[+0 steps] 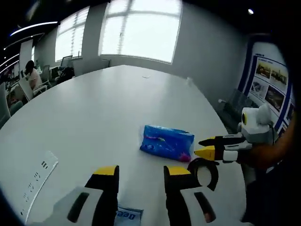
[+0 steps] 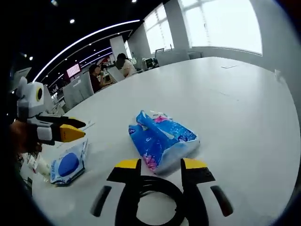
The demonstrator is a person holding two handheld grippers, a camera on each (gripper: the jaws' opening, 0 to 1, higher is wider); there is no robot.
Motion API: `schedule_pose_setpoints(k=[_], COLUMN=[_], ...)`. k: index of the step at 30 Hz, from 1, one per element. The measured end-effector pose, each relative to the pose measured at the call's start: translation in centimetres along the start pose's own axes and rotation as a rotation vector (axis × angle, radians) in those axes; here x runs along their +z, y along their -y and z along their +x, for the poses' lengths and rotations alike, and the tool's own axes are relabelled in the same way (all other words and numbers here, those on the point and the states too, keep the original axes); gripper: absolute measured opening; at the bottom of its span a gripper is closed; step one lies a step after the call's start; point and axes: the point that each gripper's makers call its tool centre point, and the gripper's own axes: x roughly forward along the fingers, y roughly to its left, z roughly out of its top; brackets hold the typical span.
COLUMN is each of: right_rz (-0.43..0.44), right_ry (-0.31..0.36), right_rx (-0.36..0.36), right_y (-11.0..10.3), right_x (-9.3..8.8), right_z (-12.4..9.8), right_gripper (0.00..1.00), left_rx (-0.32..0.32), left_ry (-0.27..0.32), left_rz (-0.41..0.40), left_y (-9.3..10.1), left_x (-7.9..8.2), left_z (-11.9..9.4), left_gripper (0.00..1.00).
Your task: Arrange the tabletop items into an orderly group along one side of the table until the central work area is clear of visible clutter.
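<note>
A blue tissue pack (image 1: pixel 167 142) (image 2: pixel 162 139) lies on the white table (image 1: pixel 103 108) (image 2: pixel 235 103), a little beyond both grippers. My left gripper (image 1: pixel 141 172) (image 2: pixel 75 129) is open over bare tabletop, nothing between its jaws. A blue-and-white wipes packet (image 1: pixel 128 215) (image 2: pixel 68 165) lies just under it. My right gripper (image 2: pixel 161 165) (image 1: pixel 206 147) is open, its tips almost at the tissue pack. A black tape roll (image 2: pixel 155 197) (image 1: pixel 203 172) lies flat on the table between its jaws; I cannot tell whether they touch it.
A socket panel (image 1: pixel 40 176) is set into the table at the left. Beyond the tissue pack the tabletop stretches bare to the far edge. People sit at desks (image 2: pixel 124 63) (image 1: pixel 33 75) past the table. Posters (image 1: pixel 270 89) hang on the right wall.
</note>
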Motion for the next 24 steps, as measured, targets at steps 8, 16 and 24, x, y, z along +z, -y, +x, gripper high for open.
schedule_pose_setpoints(k=[8,16,24], right_rz=[-0.005,0.031,0.024], right_ry=[0.001,-0.002,0.001], right_rx=[-0.029,-0.034,-0.055], right_y=[0.6,0.3,0.1], right_x=[0.0,-0.1,-0.1], right_z=[0.2,1.1,1.5], right_gripper=[0.25,0.24,0.21], left_rx=[-0.026,-0.05,-0.076], left_ry=[-0.017,-0.039,-0.044], left_rz=[0.023,0.069,0.068], left_y=[-0.4,-0.7,-0.6], left_x=[0.7,0.9,1.2], left_z=[1.8,3.0,4.9], left_gripper=[0.33,0.3,0.27])
